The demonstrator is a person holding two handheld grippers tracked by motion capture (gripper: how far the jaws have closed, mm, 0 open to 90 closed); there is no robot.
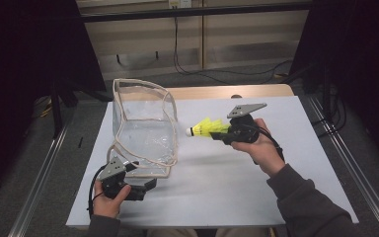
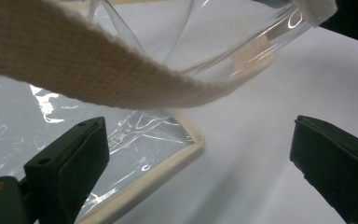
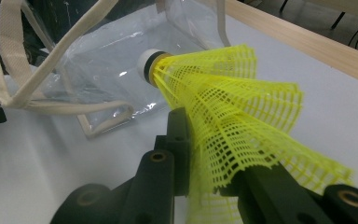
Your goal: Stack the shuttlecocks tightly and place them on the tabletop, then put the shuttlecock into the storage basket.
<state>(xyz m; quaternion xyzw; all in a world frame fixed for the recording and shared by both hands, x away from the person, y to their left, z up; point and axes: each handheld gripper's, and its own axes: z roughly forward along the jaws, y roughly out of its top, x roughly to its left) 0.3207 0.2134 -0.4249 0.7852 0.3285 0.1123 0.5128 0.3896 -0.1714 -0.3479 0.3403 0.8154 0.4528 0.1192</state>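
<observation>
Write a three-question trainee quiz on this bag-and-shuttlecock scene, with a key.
1. True or false: the right gripper is shut on the yellow plastic-mesh shuttlecock.
2. Which end of the shuttlecock points toward the clear plastic bag with cream fabric trim: A the white cork tip, B the skirt?
3. Fill in: the left gripper sits at the bag's lower corner with its jaws ____.

Key: 1 true; 2 A; 3 open.

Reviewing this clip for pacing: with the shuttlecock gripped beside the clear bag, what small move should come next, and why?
Probably lift the right gripper so the yellow shuttlecock rises toward the rim of the clear bag. Its cork tip points at the bag's side wall, below the opening, while the open left gripper sits at the bag's base.
</observation>
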